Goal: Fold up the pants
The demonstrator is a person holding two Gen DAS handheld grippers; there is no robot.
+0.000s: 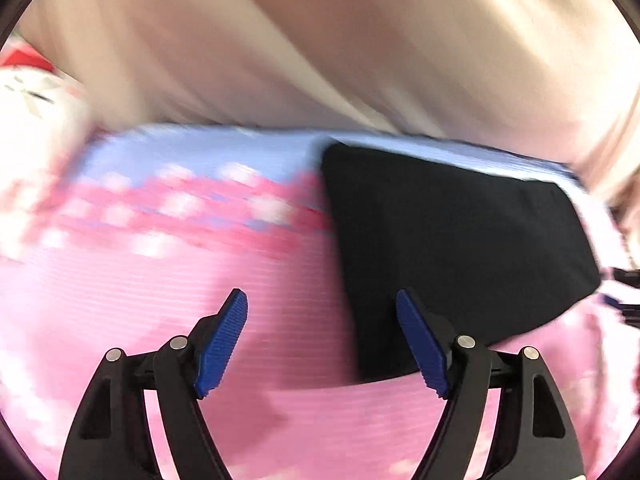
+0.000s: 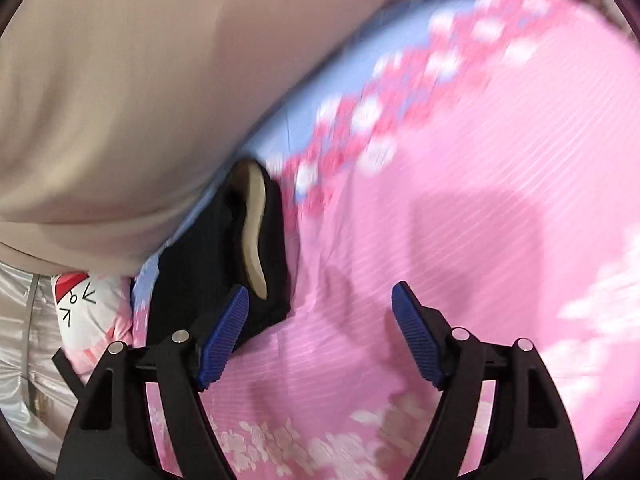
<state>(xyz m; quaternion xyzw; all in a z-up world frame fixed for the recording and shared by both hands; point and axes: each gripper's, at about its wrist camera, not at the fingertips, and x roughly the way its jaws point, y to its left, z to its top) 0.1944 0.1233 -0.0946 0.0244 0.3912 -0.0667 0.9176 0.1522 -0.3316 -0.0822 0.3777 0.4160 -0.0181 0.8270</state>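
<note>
Honestly, looks like a gap between folds. Left gripper (image 1: 322, 344) spread wide, nothing between the blue pads (image 1: 222, 342), hanging over the pink sheet (image 1: 120, 300). Right gripper (image 2: 320, 338) likewise wide and empty, left pad just over the near corner of the pants (image 2: 208, 248). Can't tell from the blur whether that pad touches the cloth. Pants lying on the sheet as a compact black block, seemingly folded at least once, just ahead and right of the left gripper, ahead and left of the right one. Pale lining (image 2: 252, 232) peeking out of an opening at the near end. Further back, blue strip of the sheet, then a beige curtain (image 1: 320, 40). Next up, probably: pinch both near corners and carry them over, or call it done if small enough.
</note>
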